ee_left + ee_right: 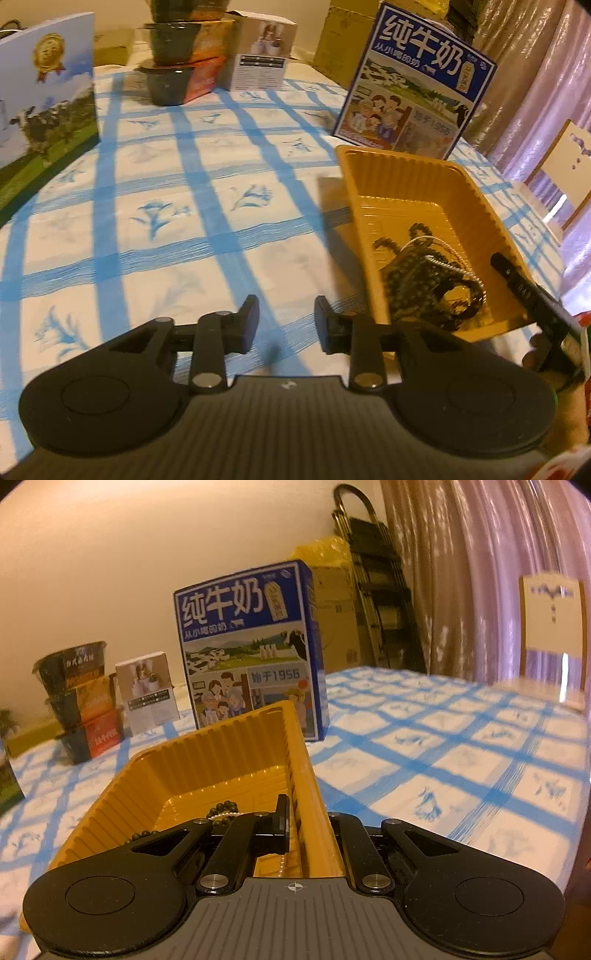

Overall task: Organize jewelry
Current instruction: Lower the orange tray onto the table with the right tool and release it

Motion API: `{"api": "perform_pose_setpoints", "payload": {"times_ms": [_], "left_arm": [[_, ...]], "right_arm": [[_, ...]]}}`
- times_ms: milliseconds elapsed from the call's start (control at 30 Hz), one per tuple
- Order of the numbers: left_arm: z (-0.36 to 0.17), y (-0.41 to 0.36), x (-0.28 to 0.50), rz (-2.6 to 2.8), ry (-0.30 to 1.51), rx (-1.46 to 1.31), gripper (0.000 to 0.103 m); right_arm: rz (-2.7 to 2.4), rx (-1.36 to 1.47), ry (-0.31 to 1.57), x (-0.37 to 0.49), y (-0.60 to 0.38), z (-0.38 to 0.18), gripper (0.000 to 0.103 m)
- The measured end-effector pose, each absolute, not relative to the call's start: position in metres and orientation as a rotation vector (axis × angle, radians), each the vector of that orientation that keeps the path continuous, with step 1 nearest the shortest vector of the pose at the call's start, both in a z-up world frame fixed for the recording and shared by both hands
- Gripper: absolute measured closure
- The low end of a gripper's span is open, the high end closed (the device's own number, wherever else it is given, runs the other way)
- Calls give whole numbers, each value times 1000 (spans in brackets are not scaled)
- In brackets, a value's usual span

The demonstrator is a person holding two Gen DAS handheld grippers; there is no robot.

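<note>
Here the right gripper point(310, 830) is clamped on the side wall of the yellow tray point(373, 173), one finger inside and one outside, presumably to steady the tray while the jewelry is sorted. The jewelry itself, a tangle of dark beaded strands point(424, 280) with a thin silver chain point(439, 258), lies heaped on the tray floor against the near wall. The left gripper point(286, 325) hangs over bare checked tablecloth point(184, 206) with its fingers apart and nothing between them; the tray sits at its 2 o'clock, just beside the right-hand finger. Open cloth extends from 9 to 12 o'clock of the left gripper, bounded by a blue milk carton point(417, 81) at 1 o'clock, stacked bowls point(177, 51) at 11 o'clock and a cow-printed box point(44, 96) at 10 o'clock. No loose jewelry is visible on the cloth.
</note>
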State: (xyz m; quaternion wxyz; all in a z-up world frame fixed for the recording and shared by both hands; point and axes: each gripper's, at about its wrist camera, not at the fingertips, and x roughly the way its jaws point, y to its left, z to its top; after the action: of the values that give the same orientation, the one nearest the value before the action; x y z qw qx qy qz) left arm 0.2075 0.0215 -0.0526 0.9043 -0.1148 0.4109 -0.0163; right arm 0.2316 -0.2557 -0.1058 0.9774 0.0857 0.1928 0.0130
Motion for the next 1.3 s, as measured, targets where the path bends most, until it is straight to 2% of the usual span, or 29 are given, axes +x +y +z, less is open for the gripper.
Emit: {"api": "perform_pose_setpoints", "payload": {"times_ms": [100, 133, 167, 200, 267, 300, 400, 567, 700, 900, 967, 1300], "left_arm": [[-50, 27, 197, -25, 840, -236, 67], [-48, 28, 193, -23, 836, -234, 66], [-46, 30, 190, -21, 832, -231, 63], [-45, 31, 187, -17, 827, -227, 61], [-41, 33, 181, -7, 815, -209, 56], [-39, 34, 177, -1, 807, -195, 52], [-34, 33, 167, 14, 786, -158, 40], [-21, 30, 153, 17, 740, -121, 33], [-7, 25, 139, 26, 691, -103, 20], [17, 20, 114, 50, 622, -62, 9], [22, 16, 101, 73, 599, -37, 7], [34, 19, 46, 115, 612, -39, 7]], "right_arm": [[35, 196, 439, 239, -266, -109, 95], [41, 194, 447, 241, -270, -110, 92], [67, 202, 464, 243, -274, -110, 82], [102, 215, 479, 246, -277, -112, 59], [124, 240, 461, 244, -284, -111, 27], [121, 244, 424, 240, -288, -108, 24], [111, 243, 427, 239, -296, -100, 23], [34, 249, 425, 225, -308, -79, 23], [12, 236, 434, 205, -305, -60, 23], [49, 173, 432, 170, -279, -29, 21], [86, 171, 444, 156, -268, -19, 20], [243, 239, 597, 92, -214, -5, 19]]}}
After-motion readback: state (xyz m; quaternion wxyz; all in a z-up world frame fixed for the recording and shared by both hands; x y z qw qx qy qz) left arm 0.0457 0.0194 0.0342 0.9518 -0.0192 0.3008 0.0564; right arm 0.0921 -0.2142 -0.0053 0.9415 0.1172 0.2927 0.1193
